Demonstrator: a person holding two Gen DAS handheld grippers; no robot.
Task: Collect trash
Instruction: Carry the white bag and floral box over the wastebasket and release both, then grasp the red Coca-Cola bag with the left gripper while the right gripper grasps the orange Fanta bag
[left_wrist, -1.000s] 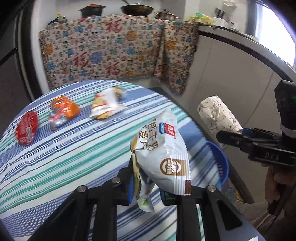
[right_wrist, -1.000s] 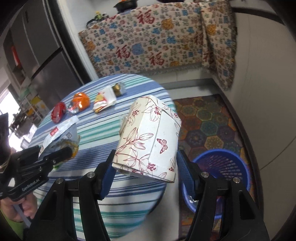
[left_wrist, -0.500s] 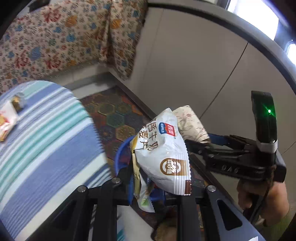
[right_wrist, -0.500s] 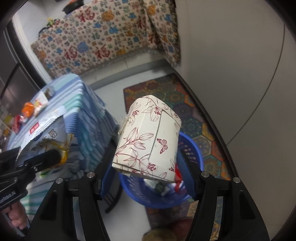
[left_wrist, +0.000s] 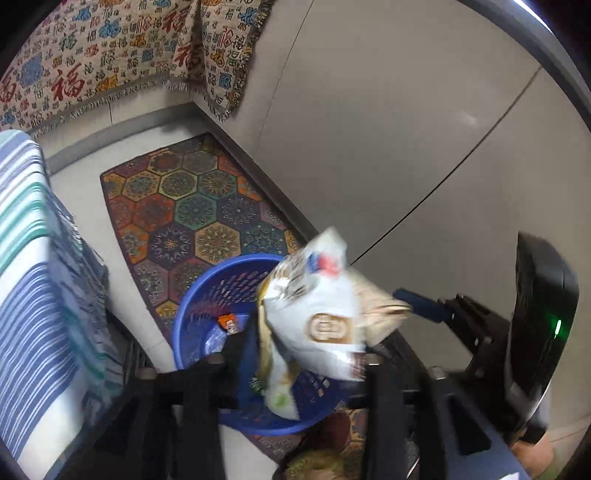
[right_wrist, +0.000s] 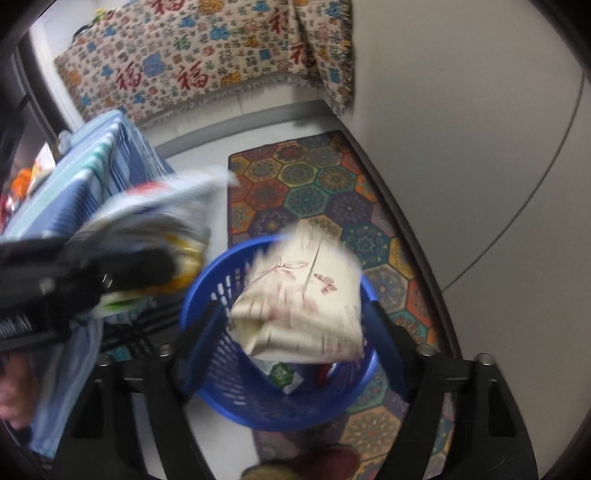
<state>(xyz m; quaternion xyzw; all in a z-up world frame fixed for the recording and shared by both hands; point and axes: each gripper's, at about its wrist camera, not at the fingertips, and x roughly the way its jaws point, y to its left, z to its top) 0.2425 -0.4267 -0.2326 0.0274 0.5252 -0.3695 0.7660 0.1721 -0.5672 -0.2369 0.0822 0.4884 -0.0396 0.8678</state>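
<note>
The snack bag's (left_wrist: 317, 314) print is blurred, unreadable; the floral carton (right_wrist: 303, 291) blurs too. Both grippers, left (left_wrist: 303, 365) and right (right_wrist: 291, 332), are opening above the blue basket (right_wrist: 221, 384), items loose between the jaws.

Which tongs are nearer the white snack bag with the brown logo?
Left. The left tongs straddle the white snack bag, their jaws opening around it. The right tongs are off to its side, opening around the floral paper package over the blue plastic basket.

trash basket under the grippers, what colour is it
Blue: a round perforated plastic basket, clearest in the right wrist view.
</note>
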